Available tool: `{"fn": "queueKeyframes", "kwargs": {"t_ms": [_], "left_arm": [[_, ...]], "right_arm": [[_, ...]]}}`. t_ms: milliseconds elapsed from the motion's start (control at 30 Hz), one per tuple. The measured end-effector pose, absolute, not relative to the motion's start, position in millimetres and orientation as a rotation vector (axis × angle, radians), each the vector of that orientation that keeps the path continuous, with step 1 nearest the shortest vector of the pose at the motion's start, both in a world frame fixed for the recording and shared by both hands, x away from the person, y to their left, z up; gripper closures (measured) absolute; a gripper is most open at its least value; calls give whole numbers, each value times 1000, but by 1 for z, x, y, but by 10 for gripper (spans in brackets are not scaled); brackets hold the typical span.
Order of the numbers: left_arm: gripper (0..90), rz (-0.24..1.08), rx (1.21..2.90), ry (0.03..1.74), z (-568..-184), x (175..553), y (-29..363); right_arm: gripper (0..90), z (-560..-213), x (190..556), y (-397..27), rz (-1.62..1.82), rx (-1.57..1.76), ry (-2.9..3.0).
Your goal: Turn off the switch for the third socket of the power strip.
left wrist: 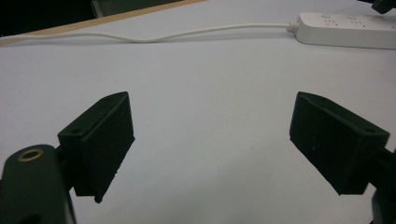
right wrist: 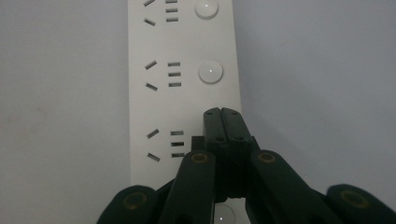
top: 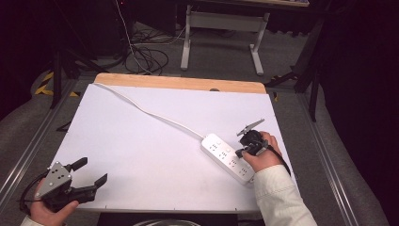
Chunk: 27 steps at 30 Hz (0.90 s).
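A white power strip [top: 227, 157] lies aslant on the right part of the white surface [top: 141, 150], its white cord [top: 150, 112] running off to the far left corner. Its top carries groups of socket slots, each with a round button [right wrist: 210, 71] beside it; no brand or writing can be read on it. The right gripper [top: 246, 141], held in the right hand [top: 261, 155], is over the strip's near half. In the right gripper view its jaws are pressed together with nothing between them, their tips [right wrist: 222, 112] over the strip's button side between two buttons; whether they touch it cannot be told. The left gripper [top: 91, 173], held in the left hand [top: 49, 211], sits at the near left corner, well apart from the strip. Its jaws are spread wide and empty above bare surface, pointing toward the strip [left wrist: 348, 30].
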<state>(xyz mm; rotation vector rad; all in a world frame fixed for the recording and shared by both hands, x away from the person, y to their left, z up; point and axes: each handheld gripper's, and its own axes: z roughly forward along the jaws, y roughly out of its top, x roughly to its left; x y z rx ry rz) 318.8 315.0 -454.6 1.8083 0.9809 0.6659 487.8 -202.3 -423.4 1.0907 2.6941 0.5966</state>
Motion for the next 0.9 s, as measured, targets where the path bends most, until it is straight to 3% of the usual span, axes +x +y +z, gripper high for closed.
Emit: {"fn": "queueKeyframes", "kwargs": {"t_ms": [900], "left_arm": [[143,665,1814,980,-455,318,315]], "right_arm": [[900,-432,485,-200,592,1101,2679]]}}
